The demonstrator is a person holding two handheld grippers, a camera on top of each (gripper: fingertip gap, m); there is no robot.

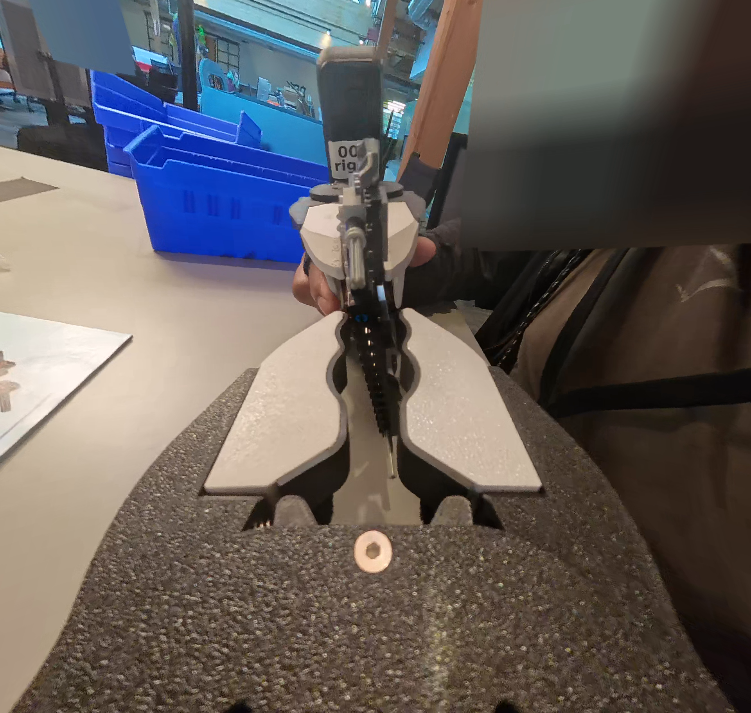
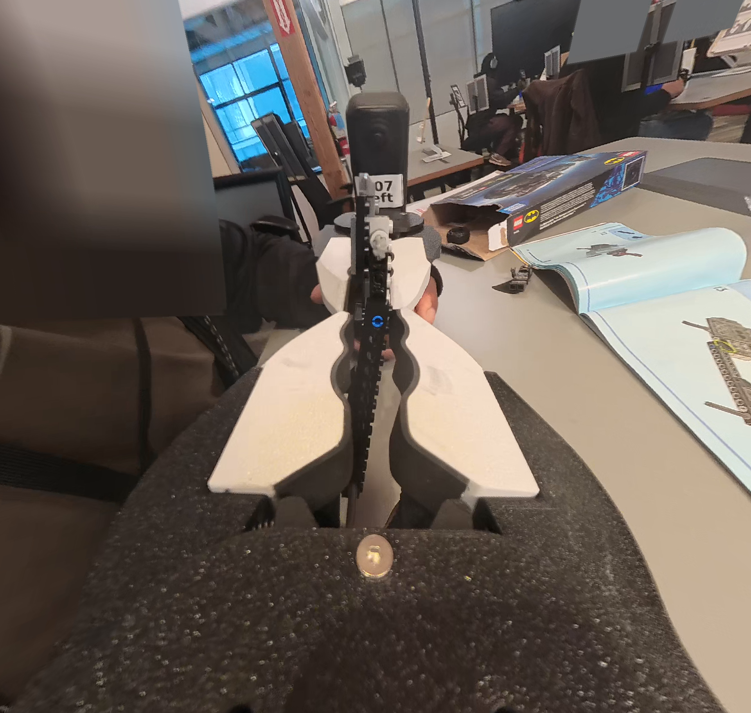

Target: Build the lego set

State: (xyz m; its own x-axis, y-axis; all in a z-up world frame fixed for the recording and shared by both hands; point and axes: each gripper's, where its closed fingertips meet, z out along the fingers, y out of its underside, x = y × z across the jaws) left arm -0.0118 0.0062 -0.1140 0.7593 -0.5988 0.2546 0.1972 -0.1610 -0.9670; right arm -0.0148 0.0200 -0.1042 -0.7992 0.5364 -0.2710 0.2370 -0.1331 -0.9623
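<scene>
A long black brick assembly (image 1: pixel 372 360) with a grey pin piece and a blue pin runs between the two grippers, which face each other tip to tip above the grey table (image 1: pixel 122 287). My right gripper (image 2: pixel 372 318) is shut on it, with both pads against the black beam (image 2: pixel 367 389). My left gripper (image 1: pixel 373 315) stands around the same assembly. A thin gap shows on each side between its fingertips (image 1: pixel 321 328) and the beam. The right gripper also shows in the left wrist view (image 1: pixel 367 287), held by a hand. The left gripper also shows in the right wrist view (image 2: pixel 372 307).
Stacked blue bins (image 1: pixel 219 202) stand at the back left, and a booklet (image 1: pixel 40 368) lies at the left. An opened toy box (image 2: pixel 548 202), an open instruction booklet (image 2: pixel 650 287) and a small dark brick piece (image 2: pixel 516 279) lie to the right. The person's body is close behind. Both grippers' tips are close together, under 4 cm apart. The small dark brick piece (image 2: pixel 516 279) is about equally far from each gripper, around 25 cm.
</scene>
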